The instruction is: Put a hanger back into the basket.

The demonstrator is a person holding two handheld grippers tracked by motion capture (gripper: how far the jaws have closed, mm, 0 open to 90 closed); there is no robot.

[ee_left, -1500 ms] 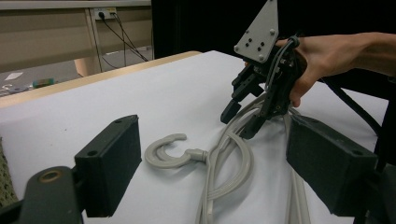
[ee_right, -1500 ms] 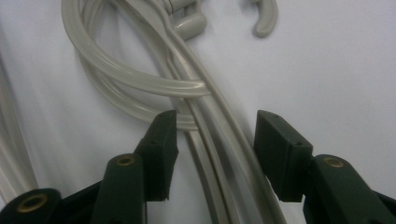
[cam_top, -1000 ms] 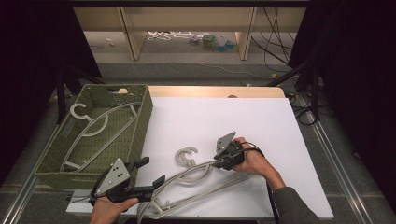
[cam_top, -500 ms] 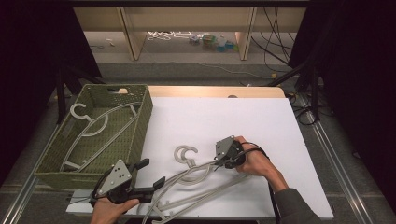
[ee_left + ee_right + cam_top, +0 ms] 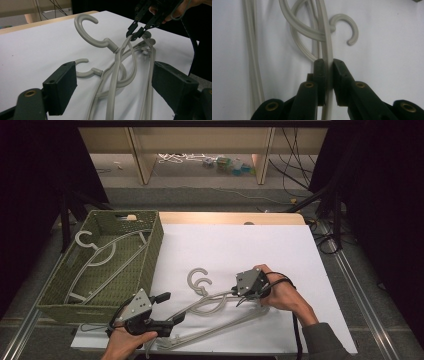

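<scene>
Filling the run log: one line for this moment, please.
right gripper: shut on upper hanger | left gripper: open astride hangers | basket: holds one hanger

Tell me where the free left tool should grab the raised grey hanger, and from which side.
Grip the raised hanger on its thin arm just ahead of the open left tool, coming straight along the table: that bar is lifted off the sheet by the right tool, clear of the lower hanger.

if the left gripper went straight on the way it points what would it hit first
Probably the grey hangers: the left gripper has its jaws standing open with the tangled bars running between them. Further along that line sits the right gripper, shut on one bar. Depth is hard to judge.
</scene>
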